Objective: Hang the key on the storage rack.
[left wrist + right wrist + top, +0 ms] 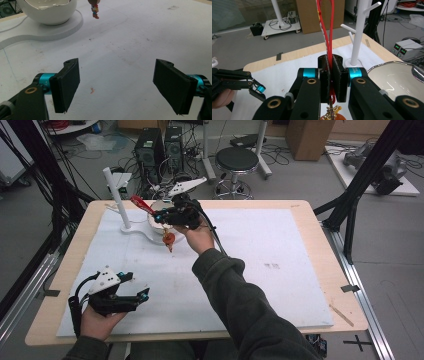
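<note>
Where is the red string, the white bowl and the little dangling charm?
red string (329,37), right gripper view, on the loop above the shut jaws.
white bowl (47,13), left gripper view, on its outer wall.
dangling charm (169,240), high view, on its orange body.

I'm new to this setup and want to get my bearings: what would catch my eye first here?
The red cord stands out: the right gripper has its jaws shut on it at the far side of the table, with a small orange charm dangling below. Right beside it are a white bowl and a white peg stand on one white base. The left gripper rests near the table's front left, jaws open and holding nothing.
</note>
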The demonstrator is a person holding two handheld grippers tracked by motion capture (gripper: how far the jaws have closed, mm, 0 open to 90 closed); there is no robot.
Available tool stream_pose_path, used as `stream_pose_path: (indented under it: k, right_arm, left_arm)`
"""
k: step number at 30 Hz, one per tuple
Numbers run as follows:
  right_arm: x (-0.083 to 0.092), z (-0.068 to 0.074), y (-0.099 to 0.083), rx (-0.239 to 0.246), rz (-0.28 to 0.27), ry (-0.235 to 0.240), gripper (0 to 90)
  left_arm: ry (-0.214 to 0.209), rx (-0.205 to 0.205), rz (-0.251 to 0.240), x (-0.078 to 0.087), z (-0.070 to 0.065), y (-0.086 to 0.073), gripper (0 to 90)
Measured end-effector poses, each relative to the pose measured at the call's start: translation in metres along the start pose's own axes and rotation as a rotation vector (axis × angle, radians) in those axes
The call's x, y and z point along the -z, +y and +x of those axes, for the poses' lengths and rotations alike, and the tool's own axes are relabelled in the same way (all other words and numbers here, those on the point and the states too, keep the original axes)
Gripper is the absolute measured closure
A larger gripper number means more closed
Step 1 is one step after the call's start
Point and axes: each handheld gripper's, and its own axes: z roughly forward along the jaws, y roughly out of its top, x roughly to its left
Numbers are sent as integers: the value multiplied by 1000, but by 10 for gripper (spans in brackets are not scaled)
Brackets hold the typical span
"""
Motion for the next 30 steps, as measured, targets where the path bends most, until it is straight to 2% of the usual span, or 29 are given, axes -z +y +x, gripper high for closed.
stream_pose_path:
  k: [23,30]
  right_arm:
    - [-27,-5,19,11,4,-3,855]
    - [-36,-6,27,29,3,-5,855]
  left_arm:
    - [0,-6,4,0,1,0,219]
    - [0,-1,3,0,1,0,219]
